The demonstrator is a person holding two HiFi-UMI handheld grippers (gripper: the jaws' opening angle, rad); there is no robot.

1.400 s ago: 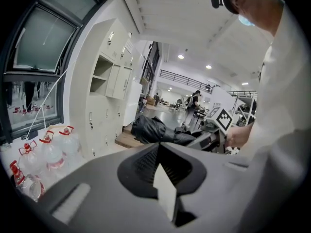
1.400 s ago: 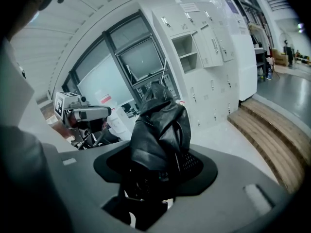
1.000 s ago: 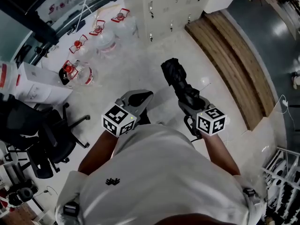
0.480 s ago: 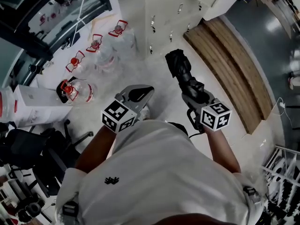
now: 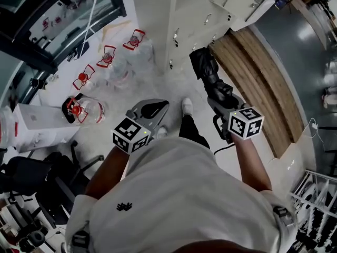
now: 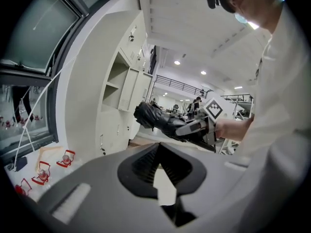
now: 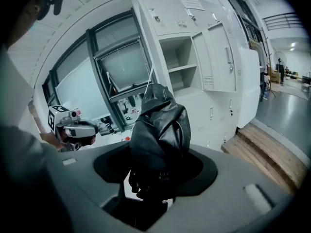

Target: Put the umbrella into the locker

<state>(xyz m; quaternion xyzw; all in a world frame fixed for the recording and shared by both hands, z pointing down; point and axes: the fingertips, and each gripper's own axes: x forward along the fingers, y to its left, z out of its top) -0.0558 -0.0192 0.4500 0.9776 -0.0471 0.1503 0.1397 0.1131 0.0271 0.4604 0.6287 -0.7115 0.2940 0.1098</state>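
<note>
A black folded umbrella (image 5: 204,67) sticks forward out of my right gripper (image 5: 217,94), which is shut on its lower end. In the right gripper view the umbrella (image 7: 160,125) fills the middle and points toward an open locker compartment (image 7: 181,72) with a shelf in the white locker bank (image 5: 196,12). My left gripper (image 5: 161,106) hangs lower at the left, jaws shut with nothing in them. From the left gripper view the umbrella (image 6: 158,120) shows at mid-height in front of the lockers (image 6: 119,86).
A wooden step (image 5: 260,73) runs along the right of the lockers. Several water bottles with red handles (image 5: 108,57) stand on the floor at the left, beside a cardboard box (image 5: 37,123) and a black office chair (image 5: 29,173). The person's shoe (image 5: 186,106) is below.
The person has stepped closer to the lockers. Both grippers came along, and the umbrella tip is nearer the locker front. The grip on the umbrella is unchanged.
</note>
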